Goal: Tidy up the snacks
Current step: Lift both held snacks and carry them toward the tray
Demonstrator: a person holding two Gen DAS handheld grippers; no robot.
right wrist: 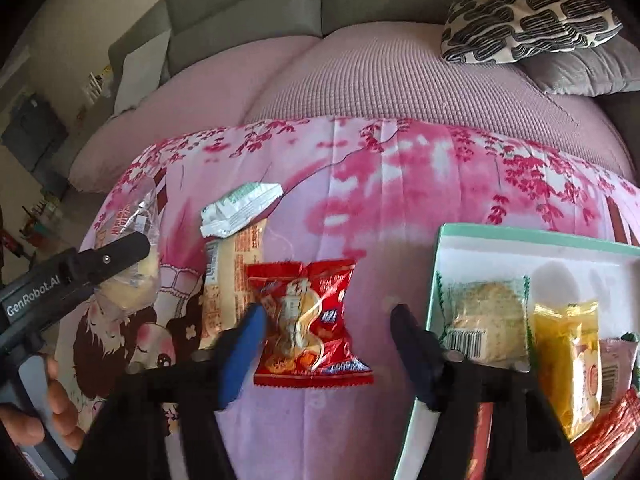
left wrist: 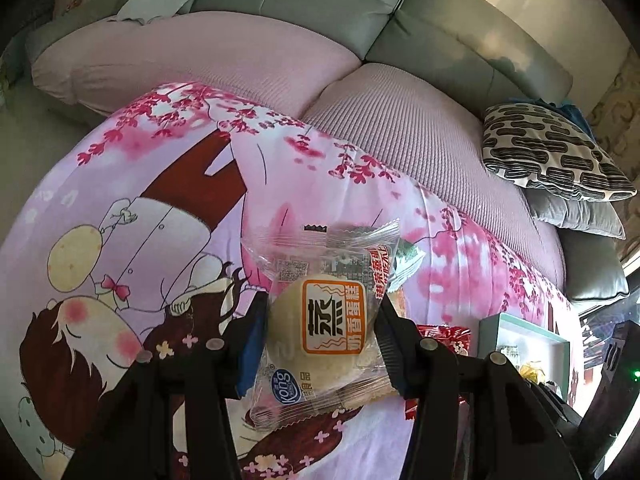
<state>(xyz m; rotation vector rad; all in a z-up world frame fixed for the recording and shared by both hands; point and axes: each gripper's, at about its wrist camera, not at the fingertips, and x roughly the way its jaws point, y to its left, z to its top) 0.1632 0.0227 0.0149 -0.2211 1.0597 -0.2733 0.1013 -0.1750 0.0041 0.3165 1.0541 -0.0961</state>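
Box (right wrist: 536, 242): white tray with a mint rim on the pink cartoon blanket (right wrist: 380, 184), already holding several packets
Left gripper (left wrist: 320, 324): clamped on a steamed cake packet (left wrist: 320, 320), held clear of the blanket
Right gripper (right wrist: 326, 316): jaws apart, holding nothing, straddling the red snack packet (right wrist: 312, 320)
Left over: red packet, beige bar (right wrist: 228, 280) and white-green wrapper (right wrist: 240, 208) outside the box; roughly halfway, by my judgement

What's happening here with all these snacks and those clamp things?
A person is sorting packaged snacks off a pink printed blanket into a white box. The left claw is clamped on a steamed cake packet. The right claw is open, its tips either side of a red snack packet lying on the blanket. A few packets already sit in the box; a cream packet and a white-green packet remain outside.
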